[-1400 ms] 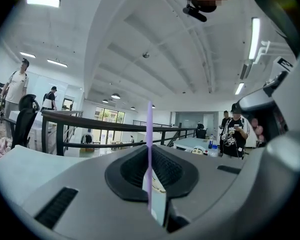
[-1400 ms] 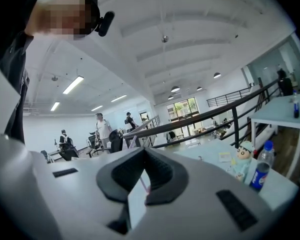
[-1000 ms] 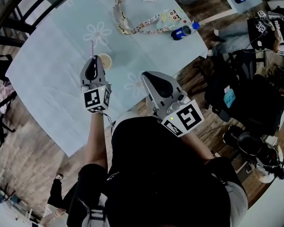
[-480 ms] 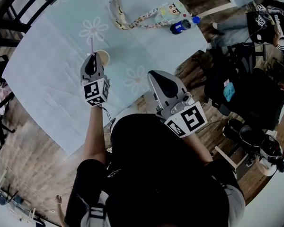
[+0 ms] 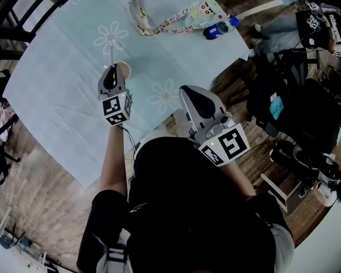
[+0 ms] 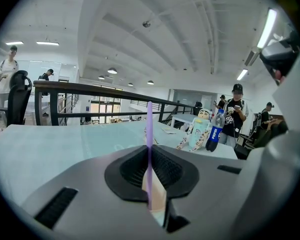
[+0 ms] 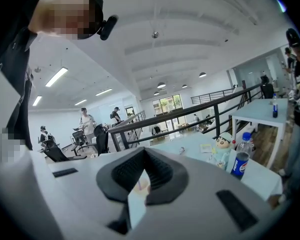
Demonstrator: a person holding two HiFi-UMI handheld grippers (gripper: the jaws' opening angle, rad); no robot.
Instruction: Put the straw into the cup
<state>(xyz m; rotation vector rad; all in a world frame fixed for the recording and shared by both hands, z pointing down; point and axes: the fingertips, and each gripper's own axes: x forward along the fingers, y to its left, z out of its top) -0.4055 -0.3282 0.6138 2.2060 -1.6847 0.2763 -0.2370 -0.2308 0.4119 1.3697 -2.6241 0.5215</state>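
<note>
scene: a person at a pale blue flowered tabletop [image 5: 62,67], a tool in each hand
cup [image 5: 124,70]: small and tan, upright on the tabletop, open mouth up
straw [image 5: 111,56]: purple, thin, held upright just left of the cup; in the left gripper view the straw [image 6: 149,134] runs down in front of the cup [image 6: 158,199]; whether its lower end is inside the cup cannot be told
left tool [image 5: 111,74]: clenched on the straw, pads pinching it on both sides, tip just beside the cup on its near left
right tool [image 5: 188,92]: jaws pressed together with nothing between them, well to the near right of the cup, over the tabletop edge; its own view looks at the cup [image 7: 139,185] through the gap below the tips
blue bottle [image 5: 216,29]: lying on its side, well beyond the cup to the right
cartoon doll [image 5: 199,10]: lying flat just beyond the bottle, farther from the cup
patterned strap [image 5: 143,21]: curled on the tabletop, well beyond the cup
</note>
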